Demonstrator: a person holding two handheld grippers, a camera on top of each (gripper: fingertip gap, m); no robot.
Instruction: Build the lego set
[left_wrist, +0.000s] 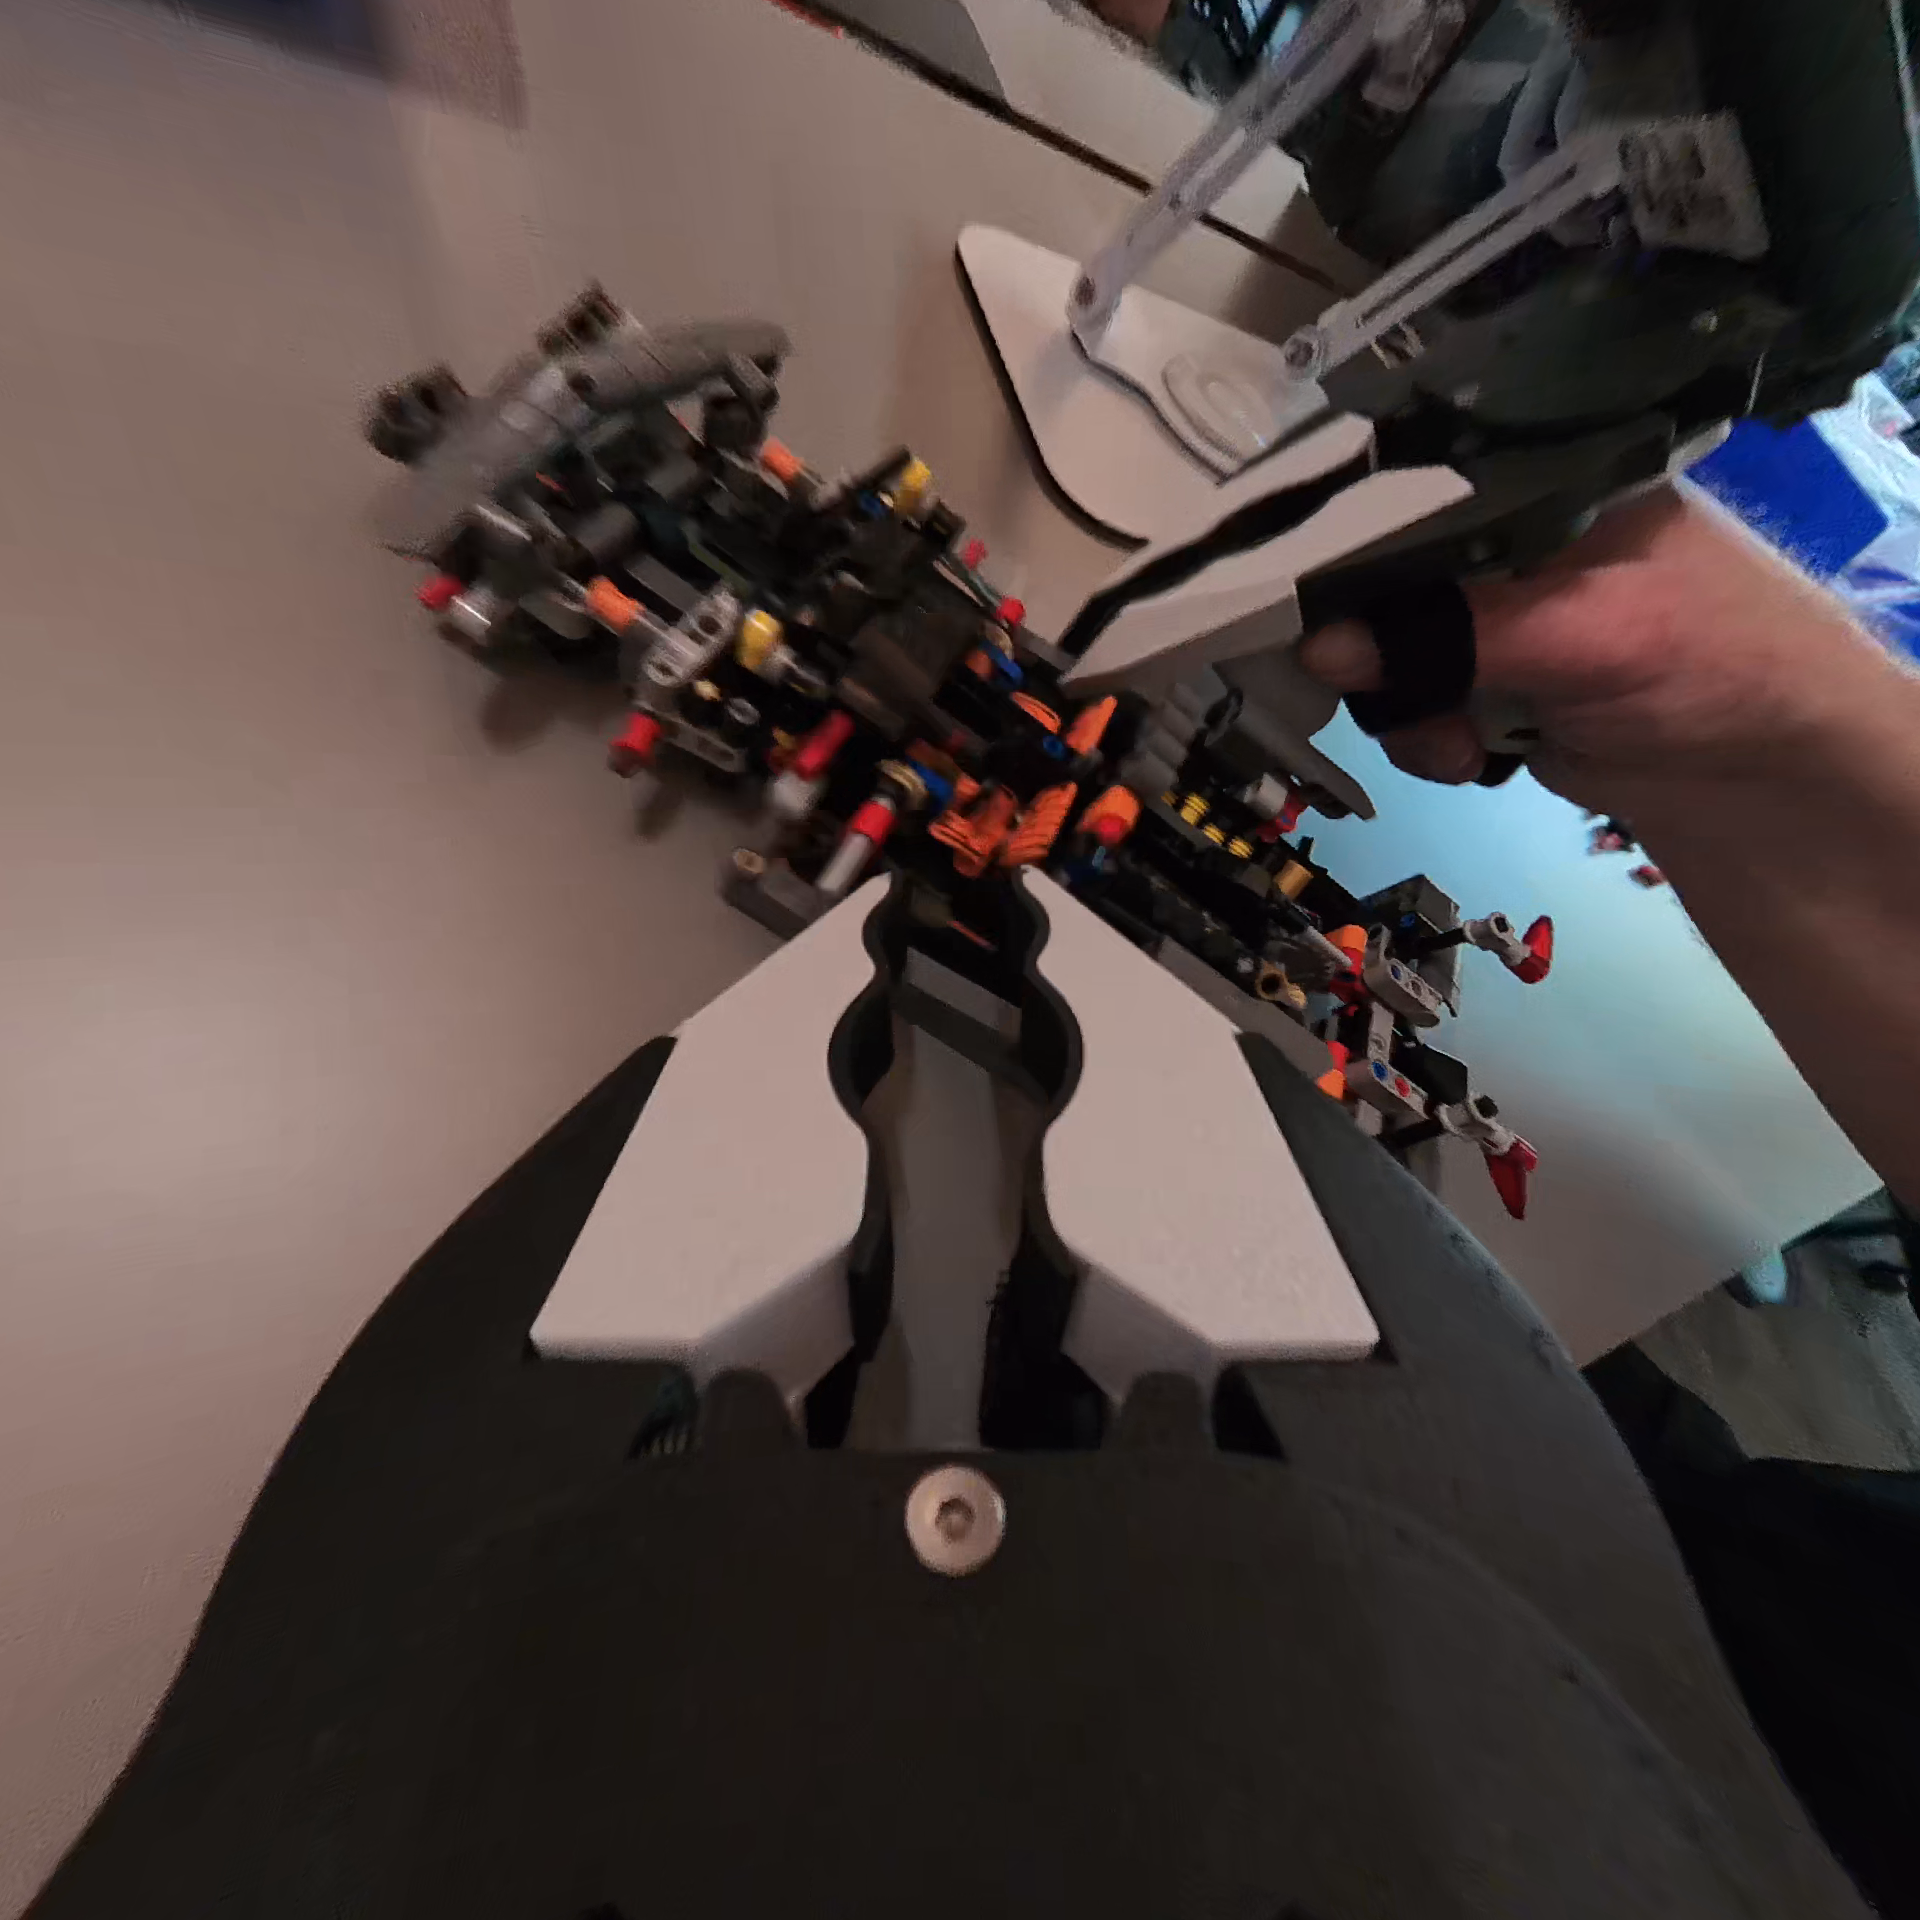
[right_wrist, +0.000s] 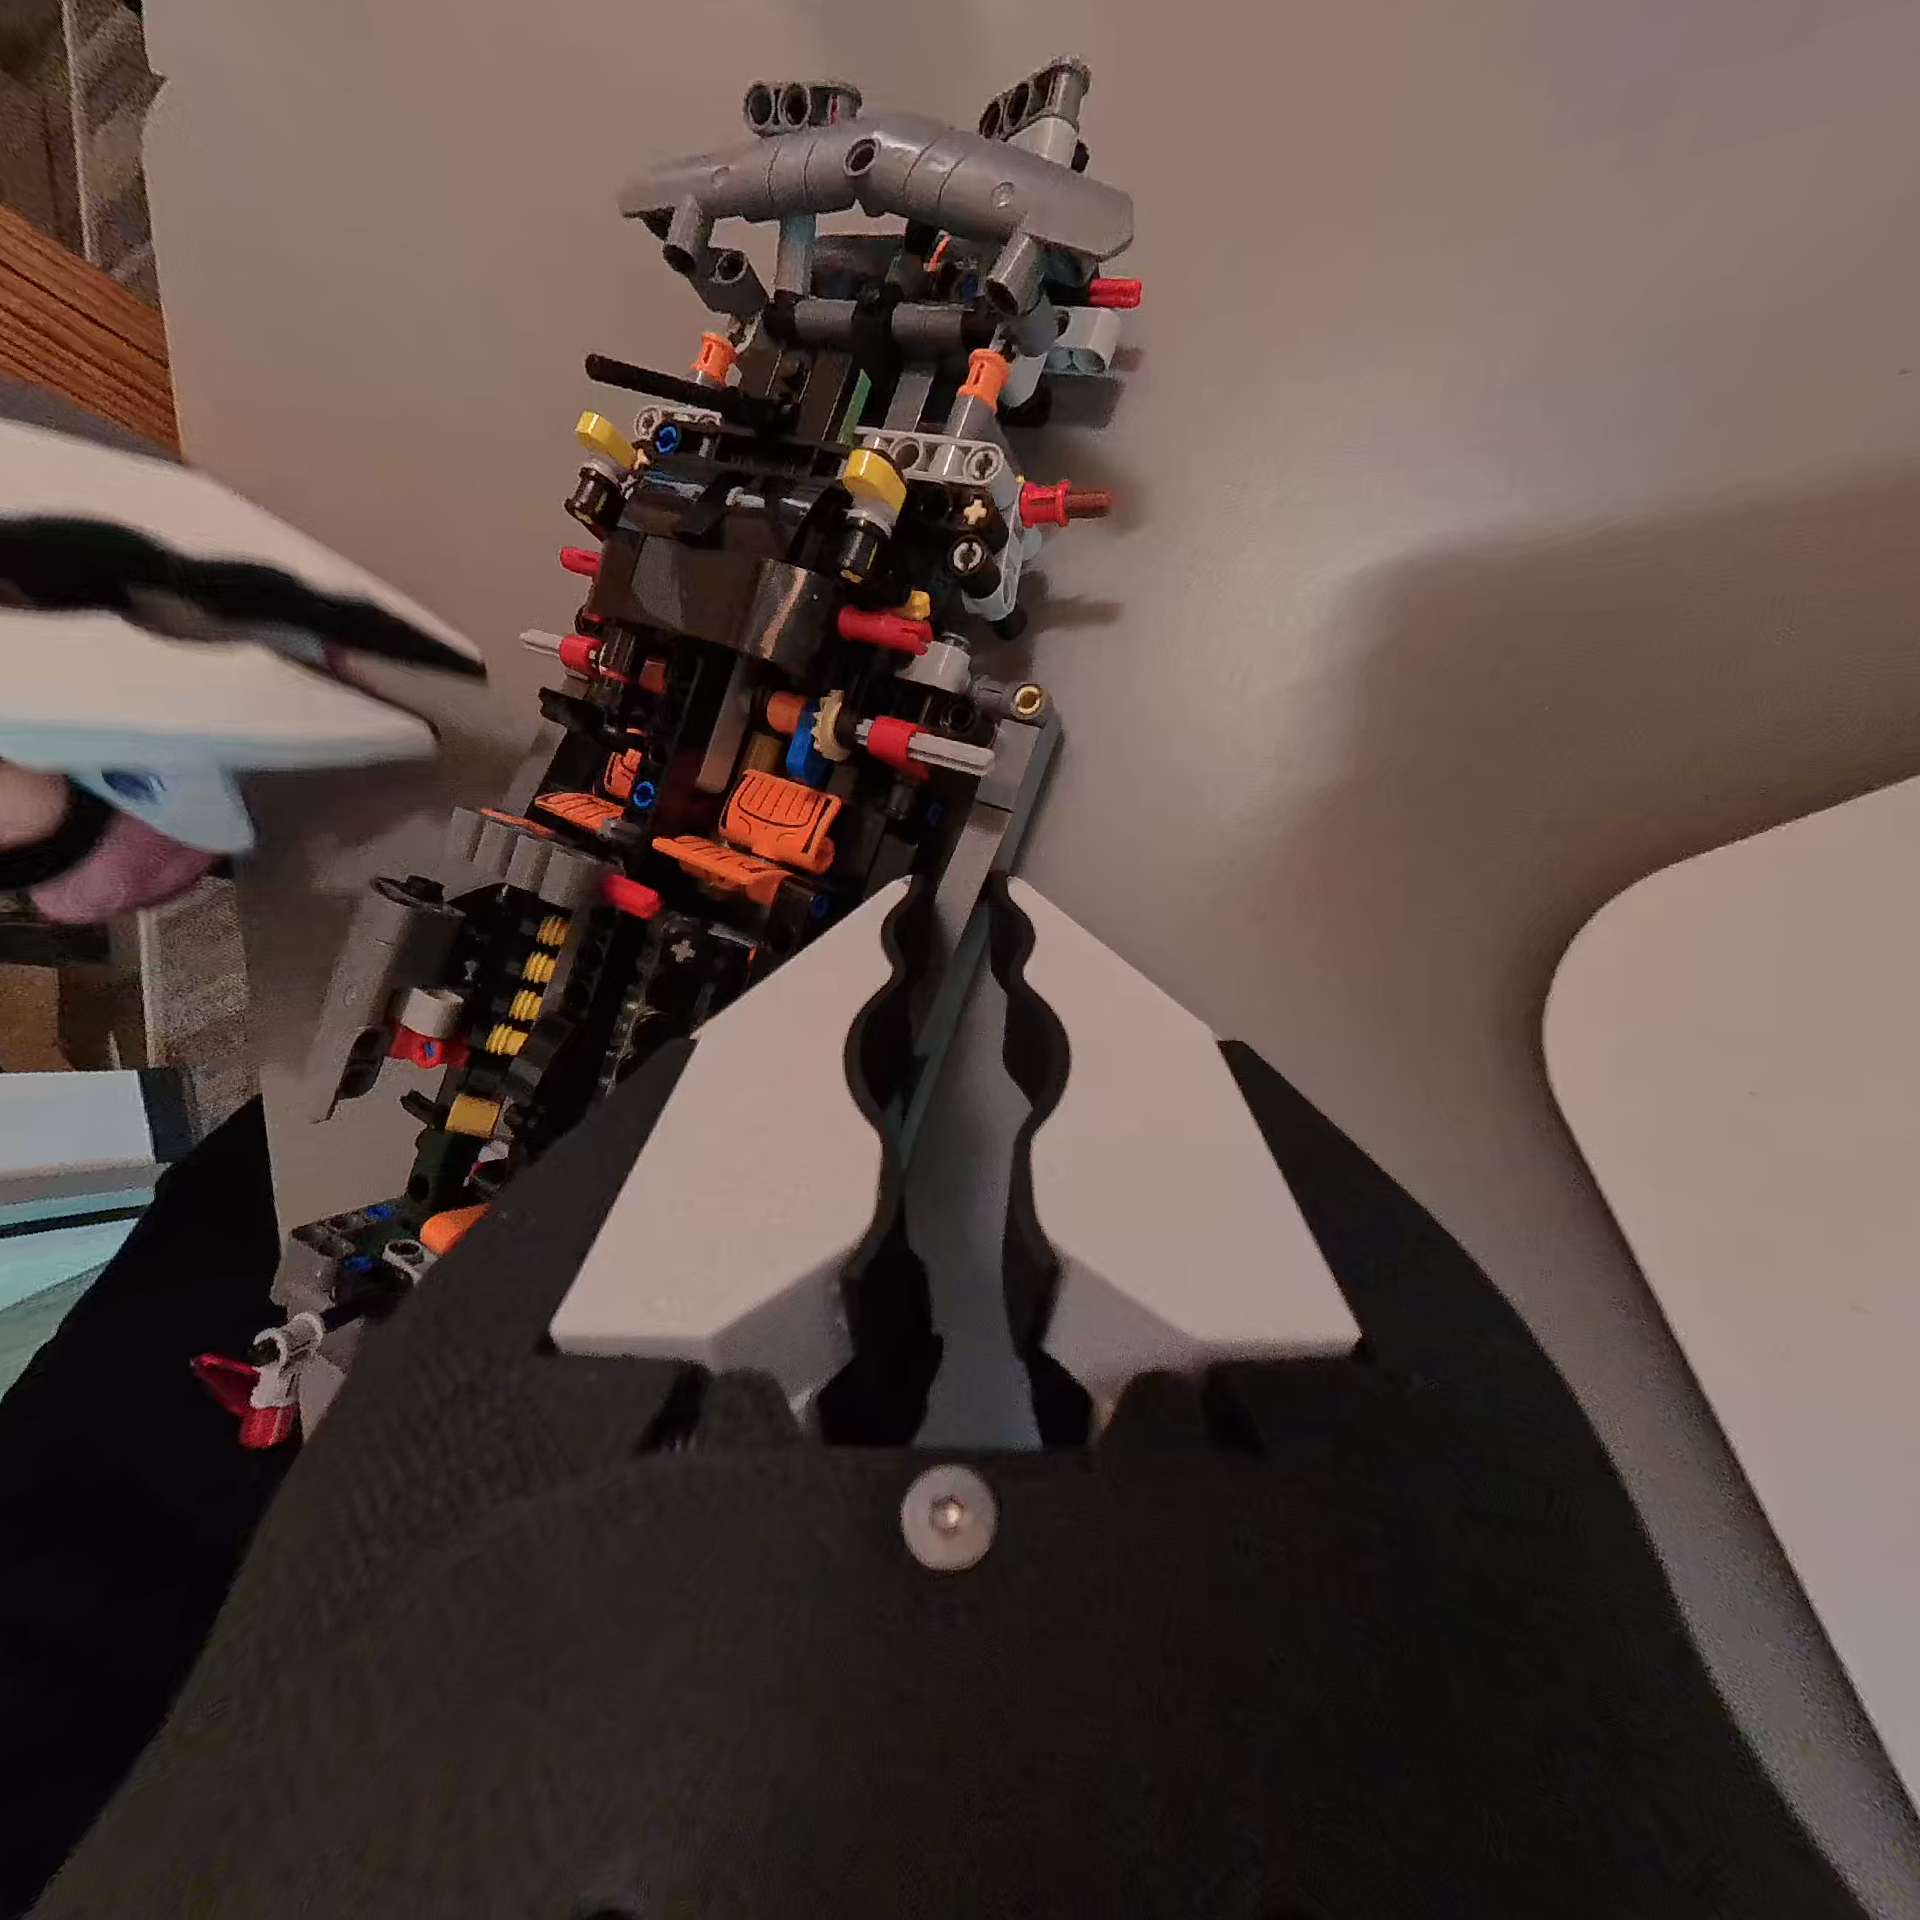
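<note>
we see one lego model, long and dark with orange, red and yellow bits, lying on a pale table. in the right wrist view it runs from upper centre down to the lower left of the frame; in the left wrist view it crosses the middle from upper left to right, blurred at its far end.

two grippers are at work. the right gripper has its jaws drawn nearly together on a grey beam along the model's right side, the beam running down between the fingers. the left gripper is likewise nearly closed, pinching a dark part at the model's near edge; we cannot tell which piece it is.

in the left wrist view the table edge cuts across the right of the frame, and the model's tail with two red claws hangs past it. open tabletop fills the left of that frame. a white monitor stand sits at upper centre, just beyond the model. a hand holds the right gripper at the right of the frame, close over the model.
</note>
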